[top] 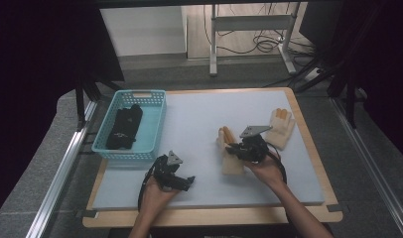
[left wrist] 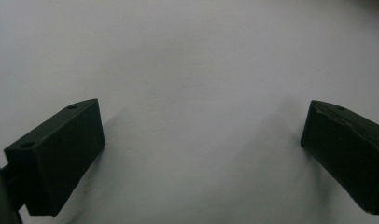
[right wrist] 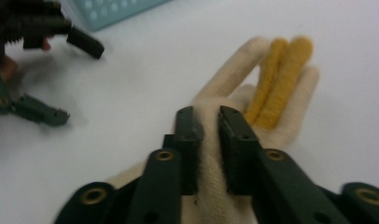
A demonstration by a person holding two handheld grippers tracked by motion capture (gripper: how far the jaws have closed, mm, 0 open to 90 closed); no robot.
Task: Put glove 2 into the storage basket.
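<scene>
A cream knitted glove (right wrist: 276, 79) with two yellow fingers lies on the white mat, and my right gripper (right wrist: 211, 116) is shut on a fold of its palm fabric. From above, that glove (top: 231, 166) sits right of the mat's centre under the right gripper (top: 231, 148). A second cream glove (top: 281, 129) lies flat farther right. My left gripper (top: 188, 182) rests near the mat's front left, open, with bare mat between its jaws (left wrist: 201, 140). In the right gripper view the left gripper (right wrist: 61, 79) stands open at the upper left.
A light blue basket (top: 162, 119) at the mat's left edge holds black gloves (top: 125, 126). The white mat (top: 204, 109) lies on a wooden board with a table edge in front. Metal rails run along both sides.
</scene>
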